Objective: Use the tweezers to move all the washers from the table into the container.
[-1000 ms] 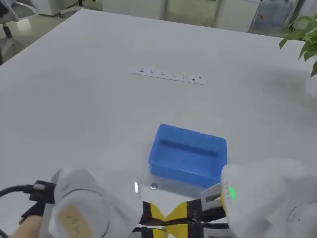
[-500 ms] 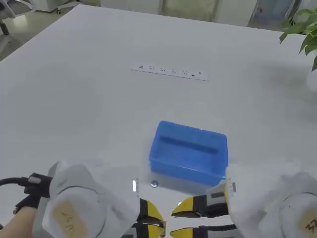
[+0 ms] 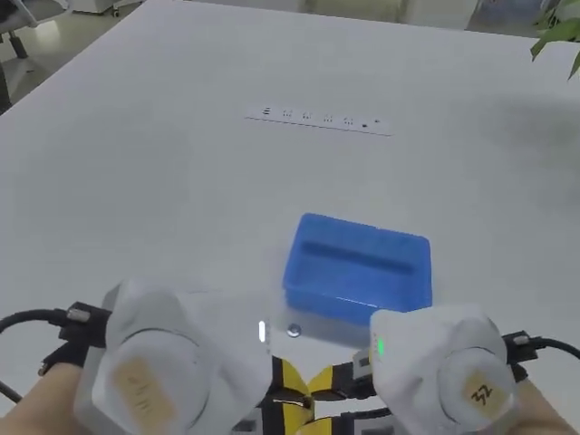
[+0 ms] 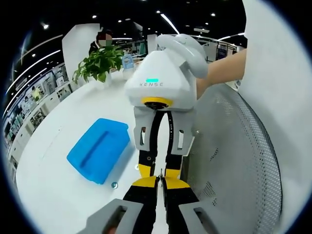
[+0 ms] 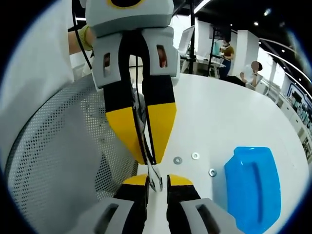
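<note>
Right gripper view: left claw [image 5: 147, 157] clamps the tweezers [image 5: 152, 173]; right claw [image 5: 157, 181] narrow around their tip, grip unclear. Three washers [image 5: 195, 156] lie on the tabletop [image 5: 219, 112] just beside the blue container [image 5: 253, 187], between it and the claws.

Counted three washers [image 5: 195, 156] on one counter [image 3: 163, 190], one container [image 3: 359, 268], one tweezers [image 5: 154, 178], one power strip [image 3: 317, 120], one plant [image 4: 100, 61], and two grippers: left gripper [image 4: 160, 187], right gripper [image 5: 157, 183].
</note>
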Action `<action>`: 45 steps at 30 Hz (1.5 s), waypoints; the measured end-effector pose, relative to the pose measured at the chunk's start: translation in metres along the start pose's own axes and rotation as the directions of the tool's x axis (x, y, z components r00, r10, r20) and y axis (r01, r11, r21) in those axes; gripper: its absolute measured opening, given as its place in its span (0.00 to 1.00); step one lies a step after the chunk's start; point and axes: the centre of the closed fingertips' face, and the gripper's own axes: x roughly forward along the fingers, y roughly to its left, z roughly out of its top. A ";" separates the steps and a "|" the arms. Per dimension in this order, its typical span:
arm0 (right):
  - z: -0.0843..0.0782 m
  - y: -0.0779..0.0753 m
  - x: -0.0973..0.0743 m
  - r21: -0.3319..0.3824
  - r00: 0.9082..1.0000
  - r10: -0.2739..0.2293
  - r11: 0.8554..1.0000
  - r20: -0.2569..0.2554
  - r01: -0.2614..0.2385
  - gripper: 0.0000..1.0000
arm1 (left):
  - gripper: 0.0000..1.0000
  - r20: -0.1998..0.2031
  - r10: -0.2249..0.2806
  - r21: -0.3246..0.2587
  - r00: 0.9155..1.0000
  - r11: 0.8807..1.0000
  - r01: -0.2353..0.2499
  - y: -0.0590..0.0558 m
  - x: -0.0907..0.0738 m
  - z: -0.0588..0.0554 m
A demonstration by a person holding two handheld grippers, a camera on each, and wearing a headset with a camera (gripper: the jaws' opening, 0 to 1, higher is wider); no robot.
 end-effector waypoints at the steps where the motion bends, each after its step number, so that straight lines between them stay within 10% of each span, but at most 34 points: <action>1: 0.000 -0.001 0.002 0.001 1.000 0.004 1.000 0.001 -0.004 0.09 | 0.00 0.000 0.001 -0.001 1.000 1.000 -0.001 0.001 0.000 0.000; 15: -0.004 0.001 0.005 0.001 0.999 0.038 0.999 -0.013 -0.038 0.05 | 0.01 0.007 0.003 -0.025 1.000 1.000 -0.003 0.004 0.000 0.003; 23: 0.000 -0.003 -0.003 0.027 1.000 -0.001 1.000 0.012 0.001 0.05 | 0.20 0.067 0.049 -0.115 0.997 0.993 -0.041 0.007 -0.010 0.010; 37: 0.000 -0.026 -0.029 0.097 0.980 -0.172 0.982 0.103 0.162 0.04 | 0.32 0.168 0.208 -0.330 0.964 0.933 -0.143 0.013 -0.038 -0.006; 45: 0.006 -0.040 -0.037 0.158 0.948 -0.246 0.963 0.202 0.216 0.05 | 0.36 0.190 0.265 -0.388 0.945 0.905 -0.176 0.017 -0.048 -0.014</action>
